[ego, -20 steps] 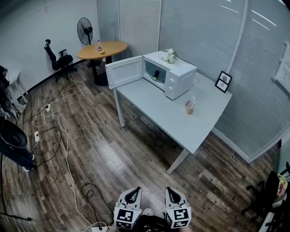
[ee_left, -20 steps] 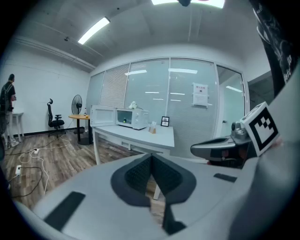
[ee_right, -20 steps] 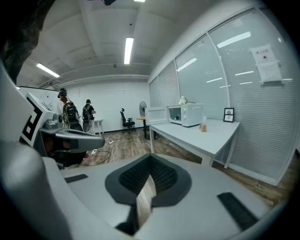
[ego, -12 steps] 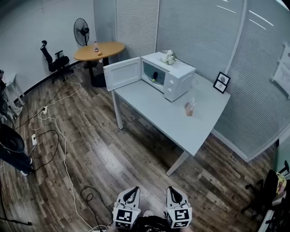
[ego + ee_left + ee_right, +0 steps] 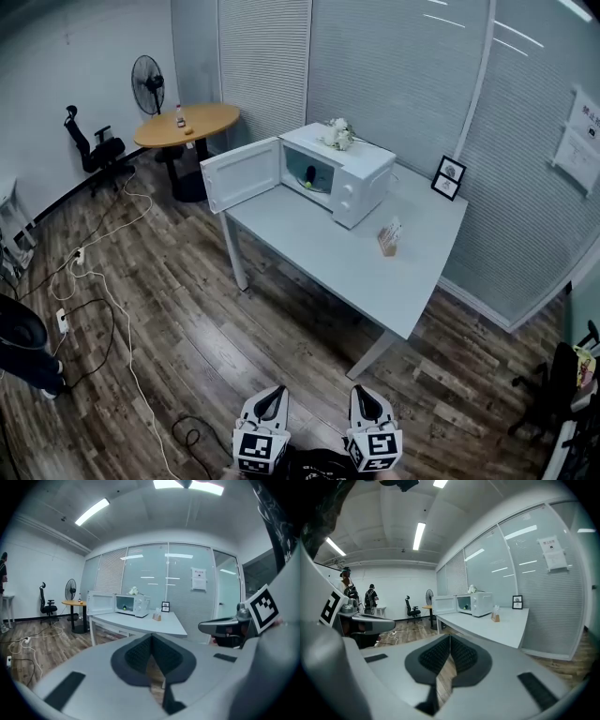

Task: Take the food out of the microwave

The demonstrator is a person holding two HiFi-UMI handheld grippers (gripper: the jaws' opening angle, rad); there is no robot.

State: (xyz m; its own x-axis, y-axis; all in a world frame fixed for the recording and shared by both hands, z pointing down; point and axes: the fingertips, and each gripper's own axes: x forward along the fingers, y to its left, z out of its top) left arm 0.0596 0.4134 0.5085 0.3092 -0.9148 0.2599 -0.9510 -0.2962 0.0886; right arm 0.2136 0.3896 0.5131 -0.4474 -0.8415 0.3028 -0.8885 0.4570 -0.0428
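The left gripper (image 5: pixel 273 401) and the right gripper (image 5: pixel 364 397) have smooth, light grey plastic shells that narrow to rounded tips. Each carries a white cube printed with black square markers: the left cube (image 5: pixel 259 452) and the right cube (image 5: pixel 376 450). Seen close in the gripper views, the jaws are lined with dark, finely ribbed pads (image 5: pixel 136 654) set in a black, rounded surround. Flat black strips (image 5: pixel 536 685) lie on the grey shells. Dark clothing (image 5: pixel 314 465) shows between the cubes.

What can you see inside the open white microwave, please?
A small yellow-green item sits in the white microwave, with something dark by it, too small to identify. The cavity's far side is hidden.
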